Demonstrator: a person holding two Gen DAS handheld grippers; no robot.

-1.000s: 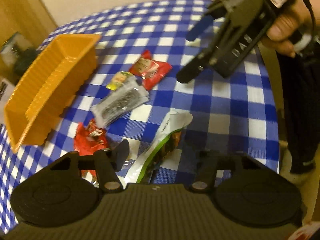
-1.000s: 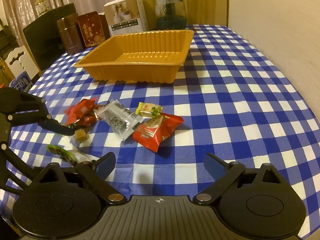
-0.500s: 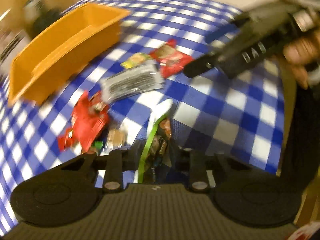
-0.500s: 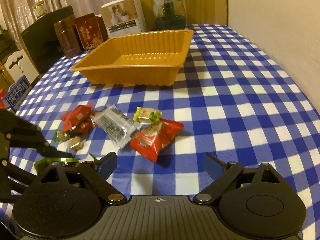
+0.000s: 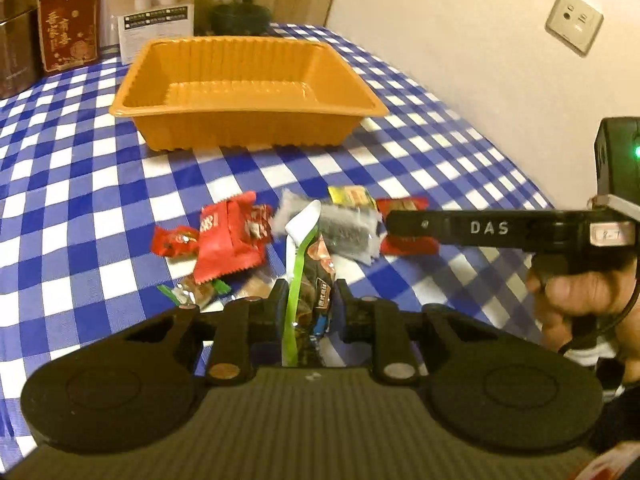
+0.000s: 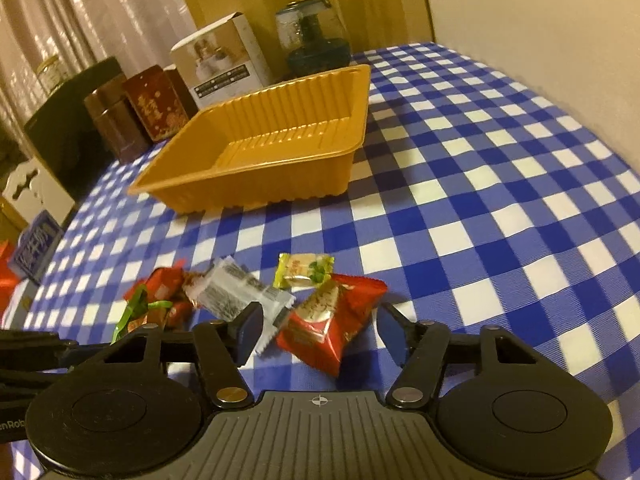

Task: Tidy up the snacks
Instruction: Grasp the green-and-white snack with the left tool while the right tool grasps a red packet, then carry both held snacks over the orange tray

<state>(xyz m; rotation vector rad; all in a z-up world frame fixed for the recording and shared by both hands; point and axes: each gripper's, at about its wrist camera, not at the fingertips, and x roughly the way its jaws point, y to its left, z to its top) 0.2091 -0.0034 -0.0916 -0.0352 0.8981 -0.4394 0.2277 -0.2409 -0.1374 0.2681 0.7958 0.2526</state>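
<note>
My left gripper is shut on a long green and white snack pack, held above the blue checked tablecloth. An empty orange tray stands further back; it also shows in the right wrist view. Loose snacks lie in a cluster: red packs, a grey pack, a yellow candy. My right gripper is open, its fingers on either side of a red pack, low over the cloth. The grey pack and yellow candy lie just beyond it.
Boxes and tins, a white box and a glass globe stand behind the tray. A wall with a socket runs along the right. The right gripper and hand cross the left wrist view.
My left gripper closed on the green and white pack, lifted it and swung to face the tray. My right gripper moved forward and down around the red pack.
</note>
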